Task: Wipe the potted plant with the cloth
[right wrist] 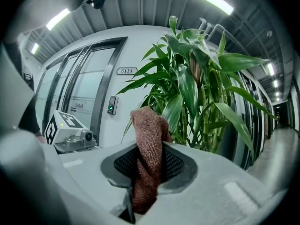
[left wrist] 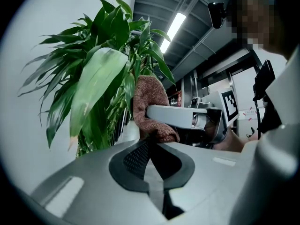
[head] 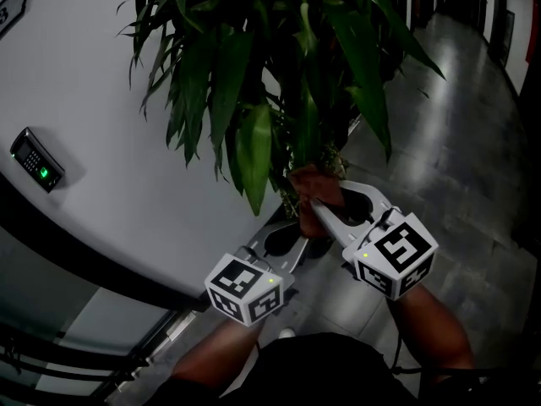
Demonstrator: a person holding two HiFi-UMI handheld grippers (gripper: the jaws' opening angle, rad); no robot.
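Right tool clamped on brown cloth. The cloth stands upright through the jaws, long axis vertical, top end just under the plant foliage. Left tool closed, empty, just beside. Plant's base hidden behind both tools.

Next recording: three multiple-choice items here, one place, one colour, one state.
1. In the head view, the keypad is on which side of the plant? A left B right C directly below
2. The cloth is: A blue B white C reddish brown
3. The fingers of the right gripper are: A open, empty B shut on the cloth C shut on a leaf
Answers: 1 A, on the wall left of the plant; 2 C, both gripper views show it; 3 B, cloth is pinched between them.
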